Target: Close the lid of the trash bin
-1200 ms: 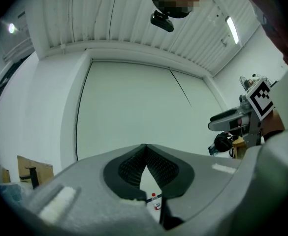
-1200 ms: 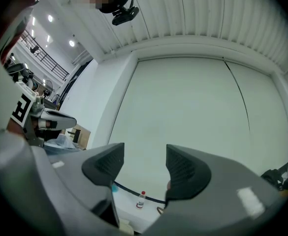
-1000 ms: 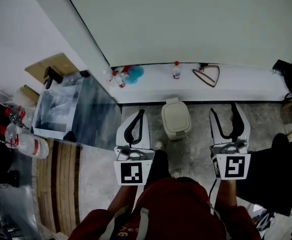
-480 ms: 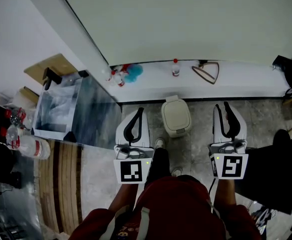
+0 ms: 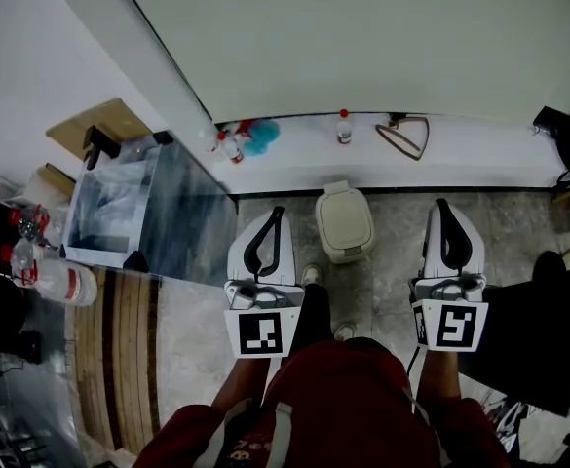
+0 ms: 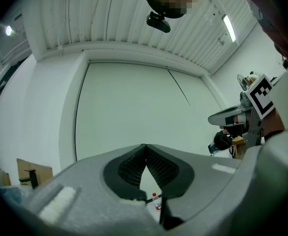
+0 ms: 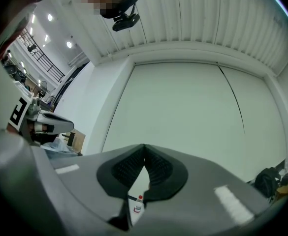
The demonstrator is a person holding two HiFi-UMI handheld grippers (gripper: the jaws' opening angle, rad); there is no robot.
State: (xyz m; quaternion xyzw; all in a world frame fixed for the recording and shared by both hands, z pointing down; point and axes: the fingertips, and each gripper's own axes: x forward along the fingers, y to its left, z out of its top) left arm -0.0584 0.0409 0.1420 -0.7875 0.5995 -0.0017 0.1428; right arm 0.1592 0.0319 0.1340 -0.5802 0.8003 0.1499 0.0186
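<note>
A small beige trash bin (image 5: 344, 222) stands on the grey floor against the white ledge, and its lid lies flat on top. It sits between my two grippers, and neither touches it. My left gripper (image 5: 277, 211) hovers just left of the bin, shut, with its pads meeting tip to tip (image 6: 144, 146) and nothing between them. To the bin's right, my right gripper (image 5: 442, 204) has just been closing and is now shut and empty (image 7: 144, 145). Both gripper views point above the bin at the pale wall, so neither shows it.
On the white ledge (image 5: 294, 169) behind the bin stand a small red-capped bottle (image 5: 343, 127), a triangular hanger (image 5: 406, 137) and a blue item with bottles (image 5: 241, 142). A clear box (image 5: 119, 208) sits on the counter at left. A black bag (image 5: 567, 139) lies far right.
The right gripper's jaws went from wide open, through half open, to shut, with nothing between them. The left gripper and the bin stayed where they were.
</note>
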